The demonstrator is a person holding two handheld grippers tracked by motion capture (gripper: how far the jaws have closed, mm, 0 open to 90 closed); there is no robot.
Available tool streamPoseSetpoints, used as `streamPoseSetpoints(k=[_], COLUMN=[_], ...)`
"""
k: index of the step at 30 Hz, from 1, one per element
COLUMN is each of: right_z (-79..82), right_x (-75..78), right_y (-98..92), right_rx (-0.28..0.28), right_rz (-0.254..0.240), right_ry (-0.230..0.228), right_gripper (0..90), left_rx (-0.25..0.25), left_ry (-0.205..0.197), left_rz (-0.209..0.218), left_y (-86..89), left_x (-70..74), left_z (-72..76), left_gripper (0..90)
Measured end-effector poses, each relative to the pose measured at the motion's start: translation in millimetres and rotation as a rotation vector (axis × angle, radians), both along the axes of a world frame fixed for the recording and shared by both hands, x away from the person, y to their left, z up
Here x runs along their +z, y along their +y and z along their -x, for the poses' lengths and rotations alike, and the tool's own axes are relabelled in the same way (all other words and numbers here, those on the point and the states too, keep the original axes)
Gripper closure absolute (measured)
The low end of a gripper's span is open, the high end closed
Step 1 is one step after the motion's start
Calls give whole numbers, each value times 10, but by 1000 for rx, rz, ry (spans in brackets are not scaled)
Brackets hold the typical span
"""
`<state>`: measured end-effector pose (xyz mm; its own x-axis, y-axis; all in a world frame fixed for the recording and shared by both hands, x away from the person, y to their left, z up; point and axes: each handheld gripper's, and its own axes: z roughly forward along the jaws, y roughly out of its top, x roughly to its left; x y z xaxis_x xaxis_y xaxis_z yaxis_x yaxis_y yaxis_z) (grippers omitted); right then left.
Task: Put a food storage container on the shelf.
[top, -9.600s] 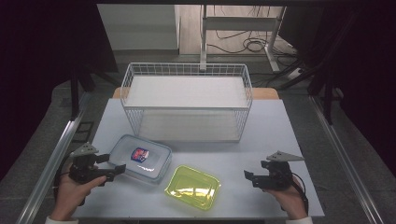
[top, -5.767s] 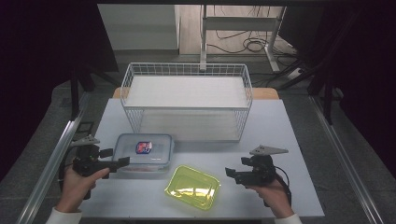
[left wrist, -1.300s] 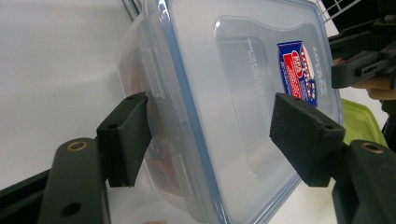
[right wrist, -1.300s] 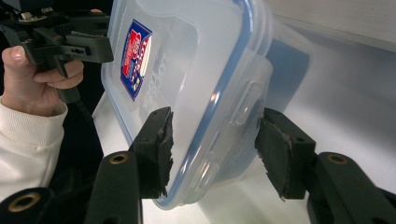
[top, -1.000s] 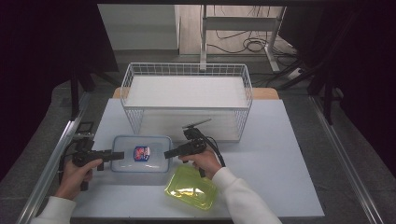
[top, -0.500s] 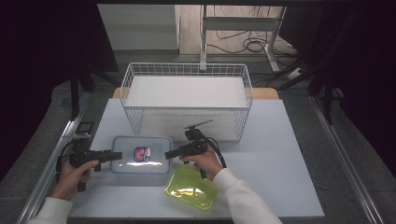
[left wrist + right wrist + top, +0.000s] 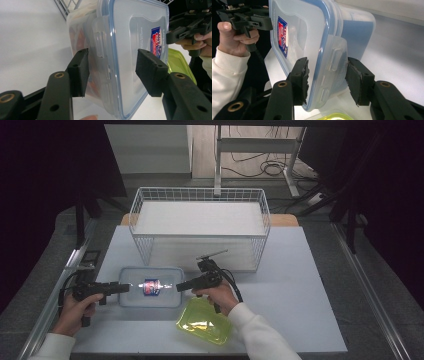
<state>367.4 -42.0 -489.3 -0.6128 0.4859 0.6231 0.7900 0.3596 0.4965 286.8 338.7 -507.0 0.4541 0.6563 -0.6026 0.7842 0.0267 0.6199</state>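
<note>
A clear plastic container [image 7: 150, 298] with a blue-rimmed lid and a red and blue label lies flat on the grey table. My left gripper [image 7: 124, 288] straddles its left end. In the left gripper view the jaws [image 7: 112, 72] have just been closing around the latch end of the container [image 7: 130, 30], and a gap still shows at the lid-side pad [image 7: 147, 72]. My right gripper [image 7: 179, 286] holds the opposite end. In the right gripper view its pads [image 7: 327, 80] press the container [image 7: 307, 30] on the lid rim and the latch.
A yellow-green translucent lid [image 7: 204, 321] lies just in front of the container, under my right forearm. A white wire basket [image 7: 200, 227] stands behind it at the table's far side. Cables trail from both grippers.
The container's left end has swung a little nearer, so it lies squarer to the table edge. Both hands hold their places at its ends.
</note>
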Motion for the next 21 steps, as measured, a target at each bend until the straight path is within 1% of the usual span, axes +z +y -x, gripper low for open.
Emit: streamPoseSetpoints(k=[3, 7, 8, 10, 14, 18, 19, 21], right_z=[9, 19, 24, 25, 39, 48, 49, 57], right_x=[7, 15, 23, 27, 48, 102, 114, 152], right_y=[-4, -17, -27, -32, -54, -55, -57, -64], right_rx=[3, 4, 4, 3, 7, 3, 3, 3], right_rz=[2, 2, 2, 2, -5, -18, -21, -24], right_ry=[-9, -22, -33, -36, -49, -71, -73, -83], right_gripper=[541, 541, 539, 538, 537, 537, 537, 537], left_rx=[-3, -7, -13, -16, -16, -17, -17, -21], left_ry=[-2, -6, -5, -4, -18, -30, -30, -40], left_rz=[8, 2, 0, 1, 0, -6, -6, -6], left_y=[3, -15, -22, -29, -30, -24, -24, -25], left_x=[-6, 1, 9, 14, 62, 135, 135, 201], left_z=[12, 17, 20, 22, 33, 37, 37, 38], left_gripper=[464, 469, 473, 476, 481, 483, 485, 486])
